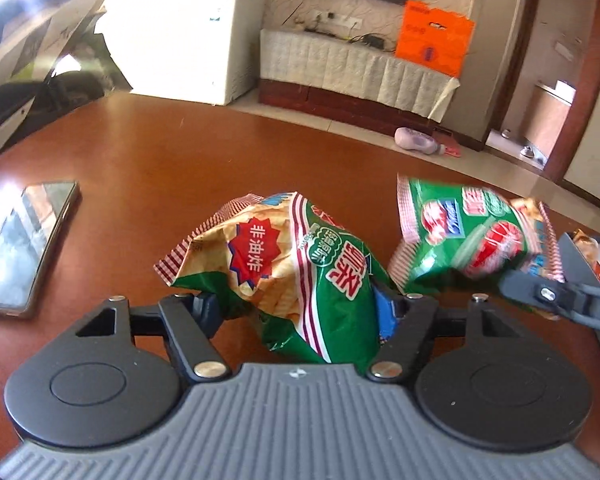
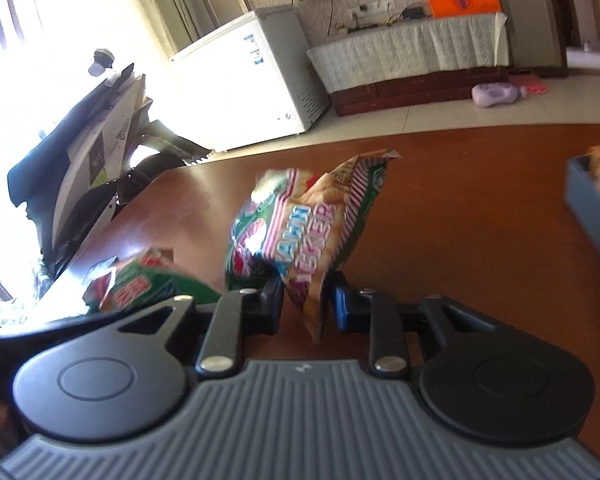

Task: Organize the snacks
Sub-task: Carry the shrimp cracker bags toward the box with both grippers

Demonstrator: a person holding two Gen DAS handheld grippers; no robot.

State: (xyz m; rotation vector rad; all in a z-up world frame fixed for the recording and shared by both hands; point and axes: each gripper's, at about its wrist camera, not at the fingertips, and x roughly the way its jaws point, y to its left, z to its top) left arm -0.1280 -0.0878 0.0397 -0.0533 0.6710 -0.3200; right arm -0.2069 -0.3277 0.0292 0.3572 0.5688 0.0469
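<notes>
While each hand-held gripper pinches a snack bag, left (image 1: 300,308) bag (image 1: 296,264), right (image 2: 306,304) bag (image 2: 304,232).

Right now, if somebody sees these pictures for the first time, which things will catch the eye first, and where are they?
First come two green snack bags held above the brown table: the left tool grips one snack bag, and the right tool grips the other snack bag. A phone lies flat on the table at the left, and a dark blue box with more snacks is at the right.
</notes>
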